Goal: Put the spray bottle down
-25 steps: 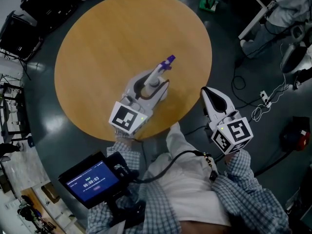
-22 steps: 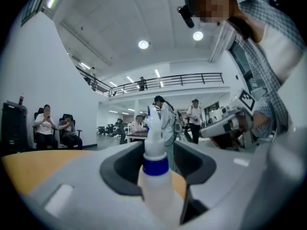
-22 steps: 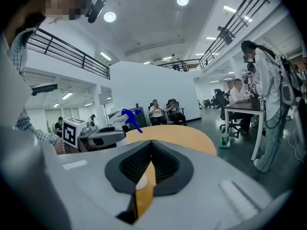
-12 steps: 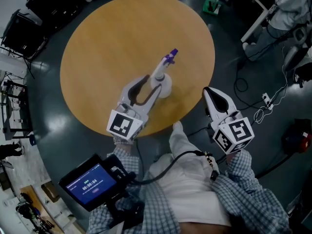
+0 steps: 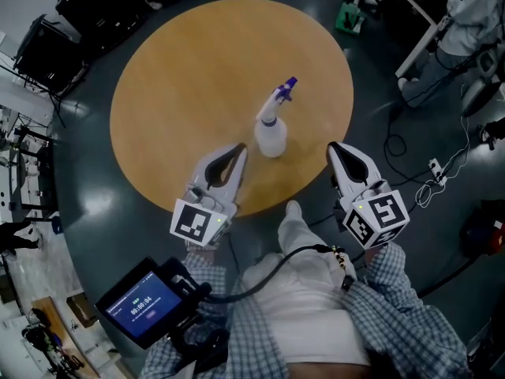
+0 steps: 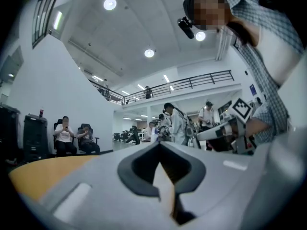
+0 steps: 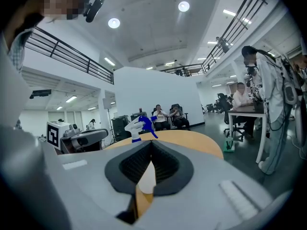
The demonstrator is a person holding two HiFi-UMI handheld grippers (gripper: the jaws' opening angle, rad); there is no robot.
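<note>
Apparently done: the spray bottle stands upright on the round table, touched by neither gripper. The left gripper and right gripper are closed and empty.

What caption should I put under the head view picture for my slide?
A spray bottle stands upright on the round wooden table, left gripper and right gripper shut and empty nearby.
</note>
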